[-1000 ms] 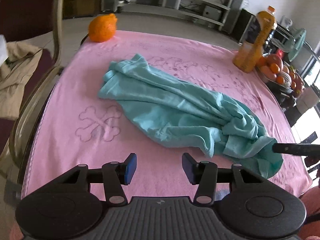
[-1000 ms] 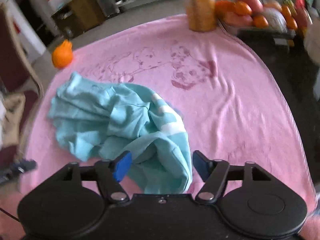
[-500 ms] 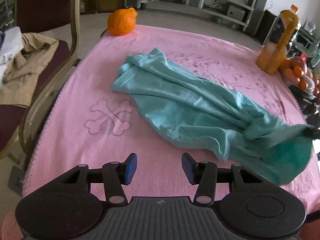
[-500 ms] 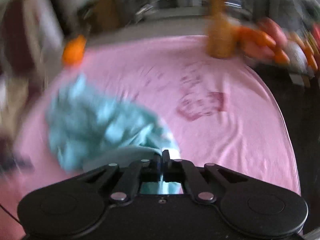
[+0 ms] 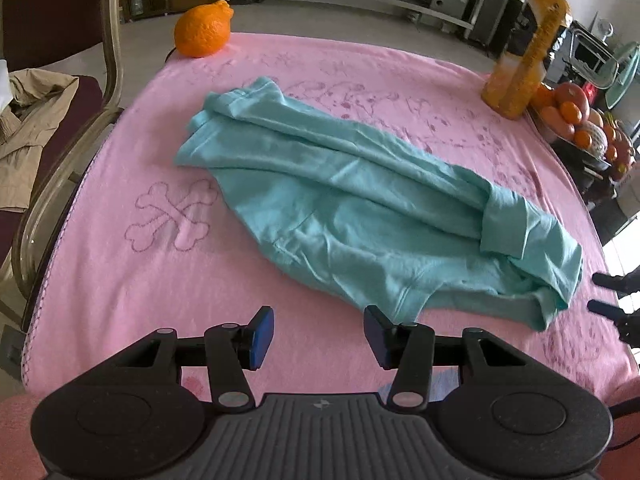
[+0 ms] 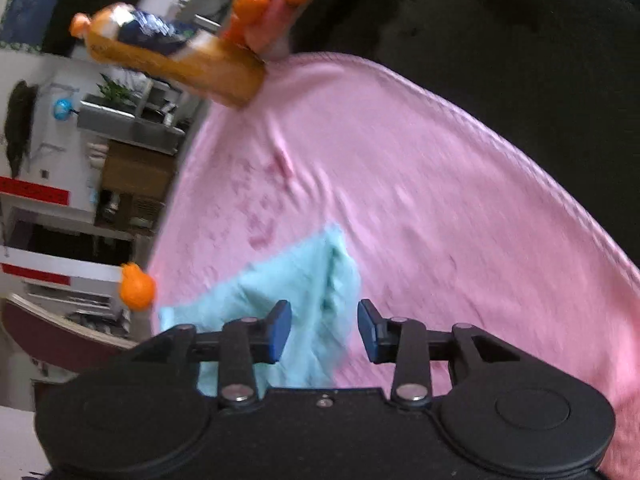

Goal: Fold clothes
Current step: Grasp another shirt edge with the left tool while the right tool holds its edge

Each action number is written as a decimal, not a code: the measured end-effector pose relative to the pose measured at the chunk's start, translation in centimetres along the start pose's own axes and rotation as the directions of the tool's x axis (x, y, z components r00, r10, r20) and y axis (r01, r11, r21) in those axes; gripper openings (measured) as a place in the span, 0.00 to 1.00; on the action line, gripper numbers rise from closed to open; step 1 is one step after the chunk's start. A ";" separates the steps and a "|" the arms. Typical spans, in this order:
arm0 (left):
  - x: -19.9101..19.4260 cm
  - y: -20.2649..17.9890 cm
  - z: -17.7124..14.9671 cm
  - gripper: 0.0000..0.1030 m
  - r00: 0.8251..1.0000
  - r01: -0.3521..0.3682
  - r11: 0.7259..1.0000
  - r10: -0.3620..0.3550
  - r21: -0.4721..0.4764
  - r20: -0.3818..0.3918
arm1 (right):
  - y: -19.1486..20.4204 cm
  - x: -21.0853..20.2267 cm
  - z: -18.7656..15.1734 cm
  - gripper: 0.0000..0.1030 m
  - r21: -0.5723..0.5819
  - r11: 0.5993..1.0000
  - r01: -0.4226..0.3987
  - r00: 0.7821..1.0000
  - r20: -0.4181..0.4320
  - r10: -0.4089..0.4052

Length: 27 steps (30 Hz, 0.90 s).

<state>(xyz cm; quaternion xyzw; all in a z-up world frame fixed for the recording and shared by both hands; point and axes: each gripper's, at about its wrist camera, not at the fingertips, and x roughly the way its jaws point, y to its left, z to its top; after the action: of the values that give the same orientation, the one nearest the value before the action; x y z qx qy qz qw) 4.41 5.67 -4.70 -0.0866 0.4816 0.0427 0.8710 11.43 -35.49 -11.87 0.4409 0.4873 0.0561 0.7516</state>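
A teal garment (image 5: 360, 208) lies stretched in a long rumpled band across the pink towel (image 5: 120, 240) that covers the table. My left gripper (image 5: 319, 336) is open just short of the garment's near edge, with only towel between its blue pads. The right gripper (image 6: 323, 330) is rolled to one side, and its jaws are opening over the garment's end (image 6: 304, 288); the pads do not press on the cloth. In the left wrist view its fingertips (image 5: 604, 280) show just beyond that end, at the right edge.
An orange fruit (image 5: 204, 30) sits at the towel's far left corner. A juice bottle (image 5: 524, 48) stands at the far right, with a bowl of fruit (image 5: 576, 120) beside it. A chair (image 5: 108, 92) holding a beige garment (image 5: 32, 120) stands left of the table.
The right gripper shut on the garment's right end, pulled it out to the right, then let go and rolled sideways. The garment now lies longer and flatter. The left gripper stayed open and shifted a little.
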 end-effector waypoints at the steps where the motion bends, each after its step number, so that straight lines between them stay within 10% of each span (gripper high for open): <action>1: -0.1 0.2 -0.2 0.48 1.000 0.004 1.000 -0.004 -0.002 0.000 | -0.2 0.1 -0.6 0.35 -0.003 1.000 0.020 1.000 -0.002 -0.020; 14: -0.6 1.7 -2.0 0.48 1.000 -0.007 0.999 0.007 -0.042 -0.008 | 5.5 3.4 -2.6 0.34 -0.370 0.901 0.227 0.970 0.170 -0.174; 19: -0.5 1.9 -2.2 0.49 1.000 -0.013 0.999 0.012 -0.047 -0.011 | 3.0 3.4 -1.7 0.37 -0.123 0.991 0.044 0.995 0.096 -0.033; 27: 0.4 2.9 -2.6 0.51 1.000 -0.003 0.996 0.000 -0.090 -0.028 | -0.5 2.7 -2.2 0.23 0.005 0.998 -0.066 0.995 0.071 0.066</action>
<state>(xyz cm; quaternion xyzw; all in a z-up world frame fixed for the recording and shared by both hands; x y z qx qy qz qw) 2.01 8.03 -6.66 -0.1259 0.4913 0.0636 0.8595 10.93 -33.06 -14.38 0.4611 0.4456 0.0635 0.7647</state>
